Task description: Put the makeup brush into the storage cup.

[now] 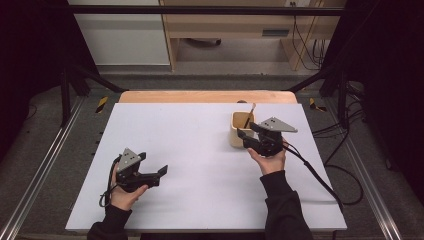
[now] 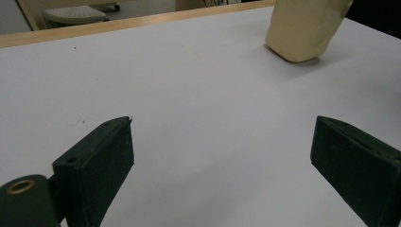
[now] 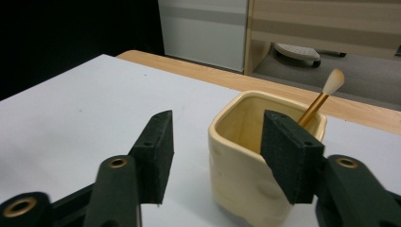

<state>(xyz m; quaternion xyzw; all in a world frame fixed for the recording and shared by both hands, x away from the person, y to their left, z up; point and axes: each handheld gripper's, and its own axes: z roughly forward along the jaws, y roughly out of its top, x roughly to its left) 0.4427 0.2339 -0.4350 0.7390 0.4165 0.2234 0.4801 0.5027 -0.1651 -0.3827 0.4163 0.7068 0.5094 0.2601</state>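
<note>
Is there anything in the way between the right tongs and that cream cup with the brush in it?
Nothing visible. The right tongs are open right at the cup, one jaw over its rim, with the brush leaning at the far side.

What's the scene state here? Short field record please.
surface: white table
cup: cream cup, upright, far right of the table
brush: gold-handled brush leaning inside the cup
right gripper: open, close beside the cup, not gripping it
left gripper: open, holding nothing, over bare table
</note>
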